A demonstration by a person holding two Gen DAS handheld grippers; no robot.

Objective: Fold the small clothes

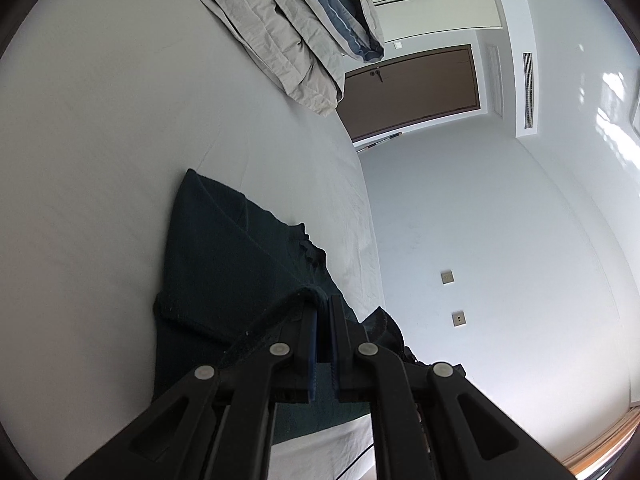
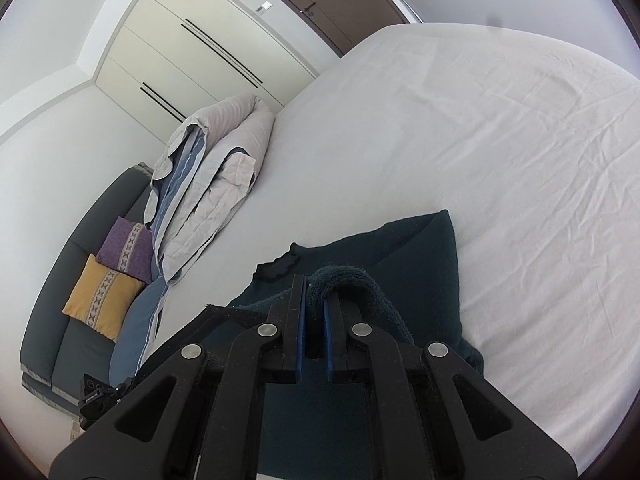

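A dark teal garment [image 1: 224, 248] lies on the white bed sheet [image 1: 100, 140], partly lifted at its near edge. My left gripper [image 1: 323, 304] is shut on a fold of the garment's hem, which arches over its left finger. In the right wrist view the same garment [image 2: 416, 256] spreads ahead on the sheet [image 2: 480, 140]. My right gripper [image 2: 315, 284] is shut on a bunched edge of the garment that curls over its right finger. Both held edges are raised off the bed.
A folded grey and blue duvet [image 2: 208, 184] lies at the bed's far side, also in the left wrist view [image 1: 288, 28]. A grey sofa [image 2: 80, 304] with yellow and purple cushions stands beside the bed. Wardrobe [image 2: 192, 48], brown door [image 1: 412, 88] and white wall [image 1: 500, 260] surround it.
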